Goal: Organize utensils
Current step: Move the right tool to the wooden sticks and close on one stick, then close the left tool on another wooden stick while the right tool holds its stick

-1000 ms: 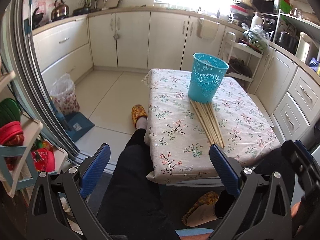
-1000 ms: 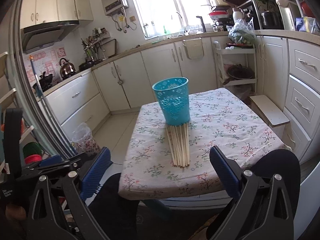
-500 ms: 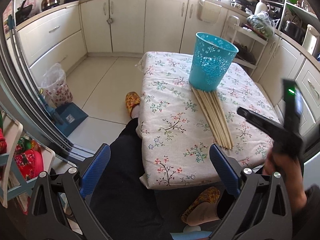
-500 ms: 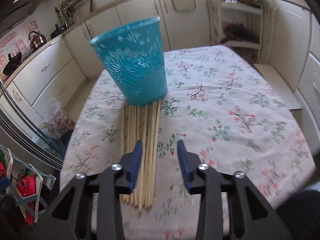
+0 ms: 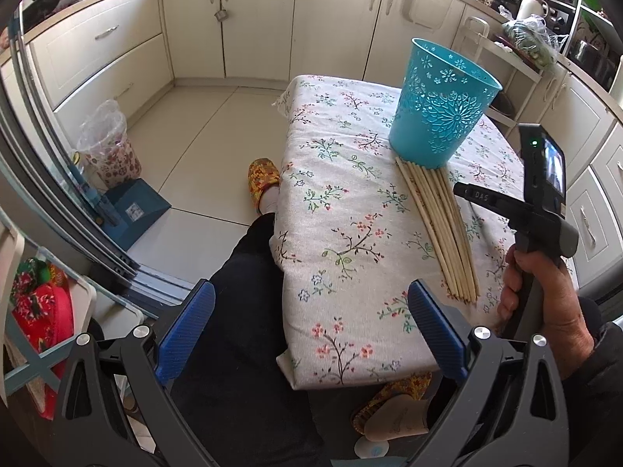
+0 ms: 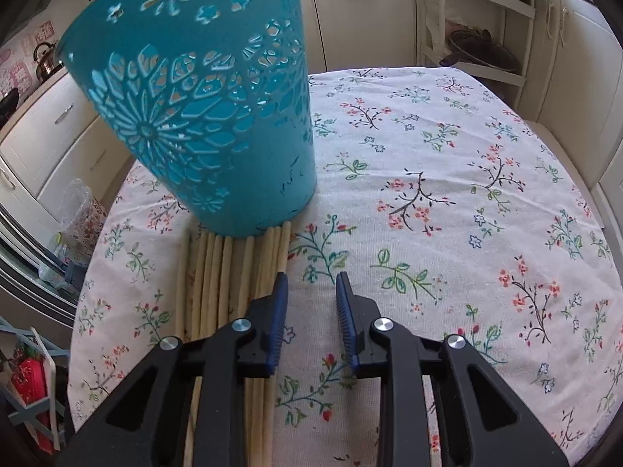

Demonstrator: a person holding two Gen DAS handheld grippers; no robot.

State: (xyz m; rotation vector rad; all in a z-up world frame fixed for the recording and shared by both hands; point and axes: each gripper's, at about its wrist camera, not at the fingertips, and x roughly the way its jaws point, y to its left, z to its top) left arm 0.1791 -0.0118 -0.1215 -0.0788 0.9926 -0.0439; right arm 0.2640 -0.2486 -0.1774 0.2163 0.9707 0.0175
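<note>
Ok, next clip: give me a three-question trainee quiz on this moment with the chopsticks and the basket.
1. True or false: the chopsticks already stand inside the blue basket.
2. Multiple choice: what lies between the pads of the right gripper? A) a chopstick B) only the tablecloth beneath C) the basket rim
3. Short answer: how does the left gripper stand, and does it hold anything?

Key:
1. False. They lie flat in a row on the tablecloth, far ends at the basket's base.
2. B. The jaws are closing just beside the bundle's right edge, with no stick between them.
3. Wide open and empty, near the table's close edge.
</note>
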